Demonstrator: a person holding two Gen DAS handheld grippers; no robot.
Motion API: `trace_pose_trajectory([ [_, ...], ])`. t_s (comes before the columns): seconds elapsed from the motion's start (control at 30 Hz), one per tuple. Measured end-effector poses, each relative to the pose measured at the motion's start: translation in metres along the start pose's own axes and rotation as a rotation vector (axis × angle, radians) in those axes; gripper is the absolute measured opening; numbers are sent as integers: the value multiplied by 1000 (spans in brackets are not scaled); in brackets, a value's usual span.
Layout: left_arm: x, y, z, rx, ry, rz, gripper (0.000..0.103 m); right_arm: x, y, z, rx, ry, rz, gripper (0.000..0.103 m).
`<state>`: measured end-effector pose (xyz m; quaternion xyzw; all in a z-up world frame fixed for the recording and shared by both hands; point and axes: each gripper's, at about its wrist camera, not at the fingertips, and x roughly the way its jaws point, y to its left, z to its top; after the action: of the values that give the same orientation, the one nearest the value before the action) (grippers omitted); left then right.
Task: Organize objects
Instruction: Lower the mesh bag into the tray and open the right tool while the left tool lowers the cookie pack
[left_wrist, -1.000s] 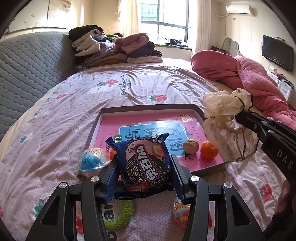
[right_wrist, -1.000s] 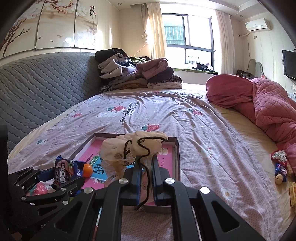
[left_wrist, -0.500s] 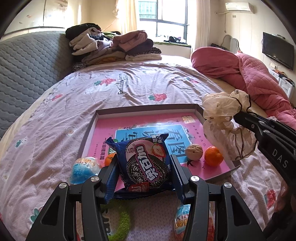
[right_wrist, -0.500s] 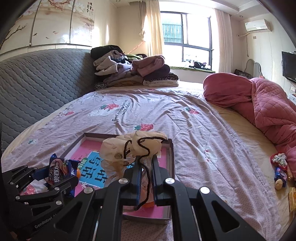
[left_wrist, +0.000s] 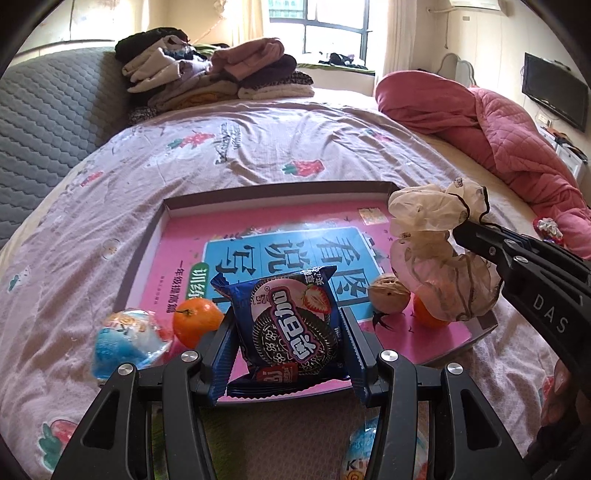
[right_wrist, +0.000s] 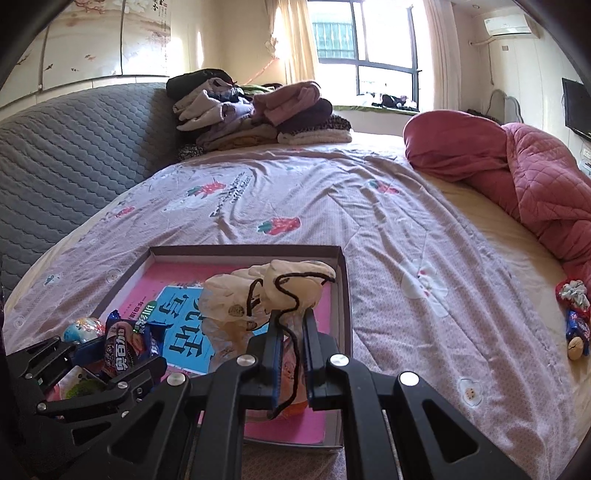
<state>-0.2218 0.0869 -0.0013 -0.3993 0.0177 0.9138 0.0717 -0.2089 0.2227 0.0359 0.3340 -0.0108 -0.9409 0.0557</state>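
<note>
My left gripper (left_wrist: 290, 332) is shut on a blue cookie packet (left_wrist: 291, 328) and holds it over the near edge of the shallow box tray (left_wrist: 273, 192) with a pink book inside. My right gripper (right_wrist: 291, 321) is shut on a cream mesh bag (right_wrist: 273, 288) with a black drawstring, hanging over the tray's right side (right_wrist: 341, 295); the bag also shows in the left wrist view (left_wrist: 439, 258). A walnut (left_wrist: 388, 293) and an orange (left_wrist: 424, 317) lie in the tray. Another orange (left_wrist: 195, 319) and a blue wrapped ball (left_wrist: 125, 343) lie at the tray's near left corner.
Folded clothes (right_wrist: 258, 110) are stacked at the head of the bed. A pink quilt (right_wrist: 517, 177) is bunched on the right. Small wrapped items (right_wrist: 574, 321) lie on the bed's right edge. A green ring (right_wrist: 86, 387) and another wrapped sweet (left_wrist: 369, 450) lie below the left gripper.
Both grippers have moved forward over the tray with their loads. The tray and its fruit look closer, and the green ring has slid under the left gripper.
</note>
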Motion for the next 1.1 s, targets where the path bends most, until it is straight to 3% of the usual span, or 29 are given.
trace_pose_trajectory([
  [0.43, 16, -7, -2, 18, 50, -16, 53, 25, 1, -5, -27, 71, -46, 11],
  [0.73, 24, -8, -5, 18, 81, -22, 54, 22, 5, -5, -48, 57, -48, 12],
  [0.93, 27, -8, -6, 14, 98, -23, 54, 23, 5, -5, -45, 71, -53, 24],
  [1.0, 27, -7, -6, 13, 97, -23, 54, 24, 3, -4, -39, 76, -60, 36],
  [1.1, 28, -6, -5, 11, 99, -22, 54, 23, 0, -3, -22, 78, -58, 41],
])
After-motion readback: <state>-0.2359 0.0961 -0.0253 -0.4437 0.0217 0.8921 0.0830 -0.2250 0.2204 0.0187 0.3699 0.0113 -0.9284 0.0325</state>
